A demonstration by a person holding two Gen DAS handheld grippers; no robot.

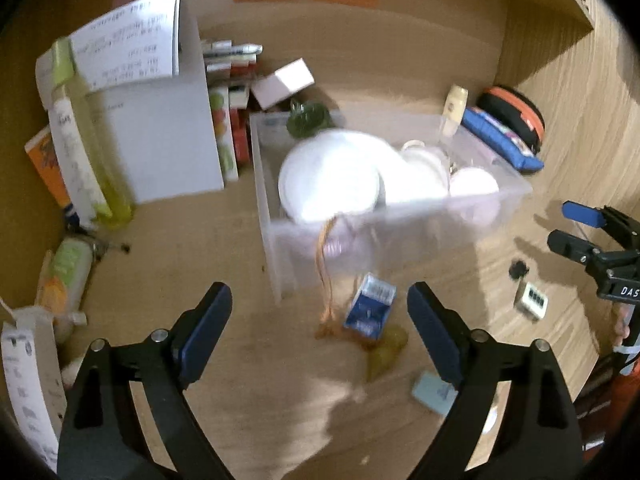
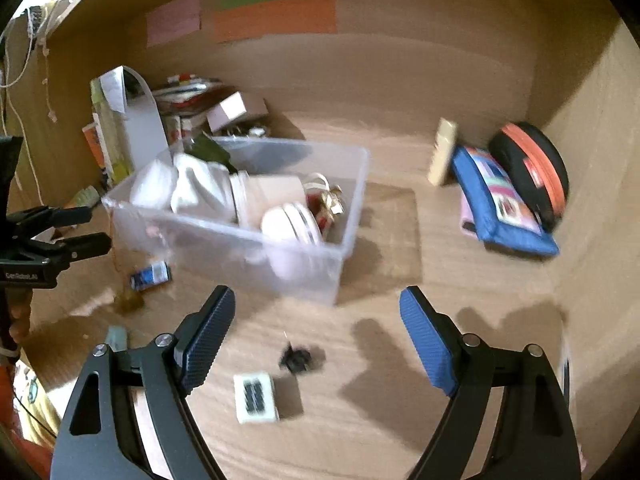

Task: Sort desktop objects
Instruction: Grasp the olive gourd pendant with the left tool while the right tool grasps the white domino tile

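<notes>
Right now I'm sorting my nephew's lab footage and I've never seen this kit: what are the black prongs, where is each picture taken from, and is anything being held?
There is no robot. A person holds a two-finger clamp in each hand, and a fisheye camera on each clamp looks along its fingers.

The left wrist picture shows the left gripper at the bottom; the right wrist picture shows the right gripper. Each also appears at the edge of the other's picture. Both are open and hold nothing.

On the wooden desk stands a clear plastic bin with white items inside. Loose in front of it lie a small blue box, a white block with dark slots and a small black piece. At the back right, a blue pouch lies beside a black-and-orange round case.
</notes>
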